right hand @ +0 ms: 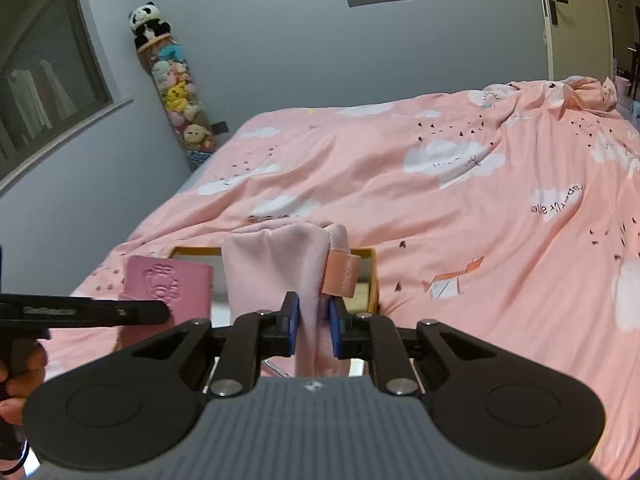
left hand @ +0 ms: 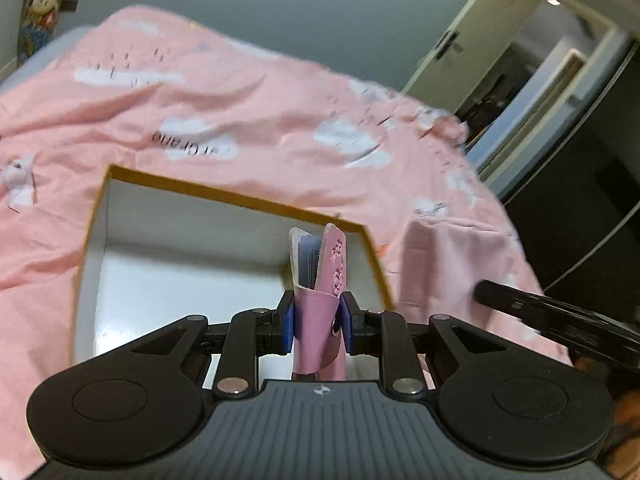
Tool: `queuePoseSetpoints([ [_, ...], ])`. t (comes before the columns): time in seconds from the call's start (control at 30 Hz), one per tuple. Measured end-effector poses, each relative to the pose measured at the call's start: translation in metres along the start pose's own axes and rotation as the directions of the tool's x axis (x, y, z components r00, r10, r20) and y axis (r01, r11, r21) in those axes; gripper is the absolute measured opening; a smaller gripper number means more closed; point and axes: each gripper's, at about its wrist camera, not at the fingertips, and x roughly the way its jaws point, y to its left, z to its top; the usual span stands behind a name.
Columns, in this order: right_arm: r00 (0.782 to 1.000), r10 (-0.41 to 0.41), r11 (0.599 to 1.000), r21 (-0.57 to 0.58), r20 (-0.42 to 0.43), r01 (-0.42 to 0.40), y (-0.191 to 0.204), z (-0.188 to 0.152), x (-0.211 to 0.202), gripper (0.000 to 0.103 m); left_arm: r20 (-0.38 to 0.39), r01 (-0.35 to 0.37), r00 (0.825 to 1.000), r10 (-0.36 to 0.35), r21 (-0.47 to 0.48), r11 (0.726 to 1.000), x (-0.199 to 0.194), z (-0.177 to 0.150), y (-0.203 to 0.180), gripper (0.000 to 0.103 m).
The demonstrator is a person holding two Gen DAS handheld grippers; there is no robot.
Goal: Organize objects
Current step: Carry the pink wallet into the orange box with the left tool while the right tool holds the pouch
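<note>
Left gripper clamping pink wallet above box's open interior.

Each camera rides just behind its tongs, looking forward and down along them, close over the bed. Both views share the open box and the pink quilt; the right view also faces the grey wall.

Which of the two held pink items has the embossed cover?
The stiff pink leather card wallet in the left gripper, with a snap strap and blue pages. The right gripper holds a plain soft pink fabric pouch with an orange tag.
</note>
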Motion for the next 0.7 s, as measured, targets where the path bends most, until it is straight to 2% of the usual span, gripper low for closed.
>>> queuePoseSetpoints([
  [0.13, 0.999, -0.026, 1.000, 0.002, -0.022, 0.026, -0.008, 0.007, 0.030, 0.017, -0.098, 0.003, 0.995, -0.007, -0.038, 0.999, 0.049, 0.007, 0.025, 0.025],
  [0.23, 0.999, -0.020, 1.000, 0.017, -0.036, 0.021, -0.016, 0.011, 0.046, 0.017, -0.159, -0.040, 0.987, 0.030, -0.059, 0.997, 0.087, 0.013, 0.037, 0.025],
  [0.33, 0.999, -0.016, 1.000, 0.016, -0.044, 0.017, -0.021, 0.014, 0.059, 0.017, -0.205, -0.047, 0.978, 0.030, -0.080, 0.996, 0.115, 0.019, 0.047, 0.025],
  [0.53, 0.998, -0.033, 0.999, -0.007, -0.055, 0.033, -0.026, 0.016, 0.079, 0.017, -0.257, -0.030, 0.966, -0.010, -0.150, 0.988, 0.149, 0.027, 0.058, 0.025],
  [0.7, 0.997, -0.027, 0.999, -0.021, -0.066, 0.026, -0.026, 0.016, 0.087, 0.017, -0.304, -0.069, 0.953, 0.014, -0.170, 0.983, 0.167, 0.027, 0.060, 0.025],
])
